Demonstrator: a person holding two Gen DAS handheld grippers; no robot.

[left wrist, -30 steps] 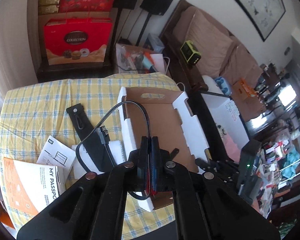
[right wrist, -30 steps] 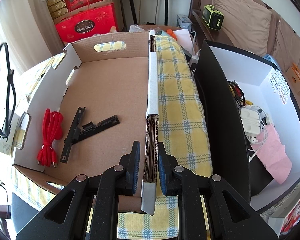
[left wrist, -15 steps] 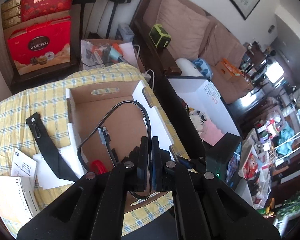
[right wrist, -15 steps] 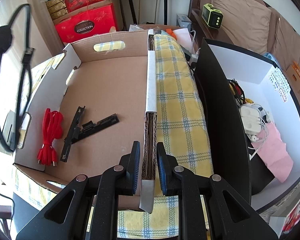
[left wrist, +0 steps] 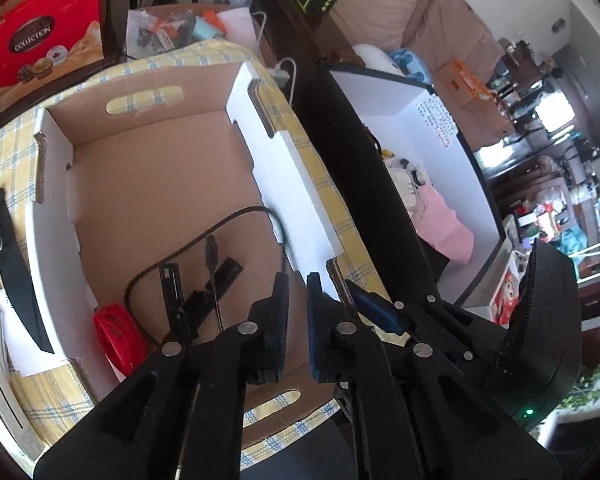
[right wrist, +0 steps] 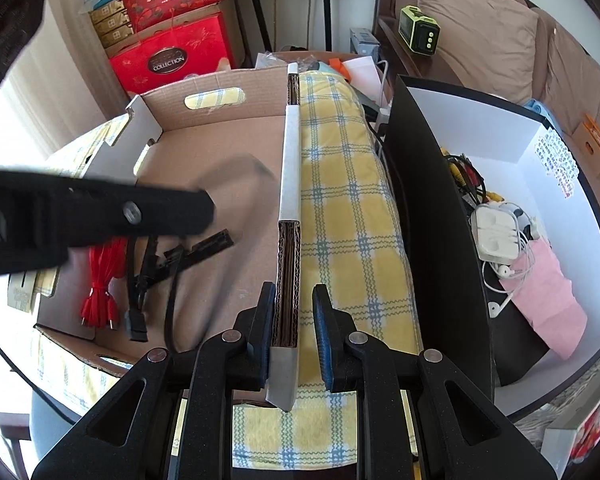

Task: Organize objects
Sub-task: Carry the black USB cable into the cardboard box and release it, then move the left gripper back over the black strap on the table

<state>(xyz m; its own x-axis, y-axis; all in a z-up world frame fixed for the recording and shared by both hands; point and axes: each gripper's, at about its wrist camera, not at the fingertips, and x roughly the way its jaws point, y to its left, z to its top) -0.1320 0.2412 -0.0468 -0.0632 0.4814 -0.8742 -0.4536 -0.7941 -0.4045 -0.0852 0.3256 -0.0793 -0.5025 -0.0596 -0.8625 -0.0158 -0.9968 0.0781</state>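
A yellow checked cloth (right wrist: 348,216) is covering the worktop, carrying the cardboard box (left wrist: 148,184). The black cable (left wrist: 188,248) is lying inside it beside a red cable bundle (left wrist: 118,332). The left tongs (left wrist: 297,300) are hovering narrowly parted, empty; the right tongs (right wrist: 293,312) are straddling the box wall, slightly parted. A brown sofa (right wrist: 476,28) is standing behind.

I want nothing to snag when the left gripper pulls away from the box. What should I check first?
1. Left gripper empty, jaws apart: ok.
2. Black cable inside cardboard box: ok.
3. Cable at rest: cannot tell, blurred in the right wrist view.
4. Right gripper clamping box wall: not ok, gap beside one pad.
5. Black strap boxed: not ok, lies outside the box.
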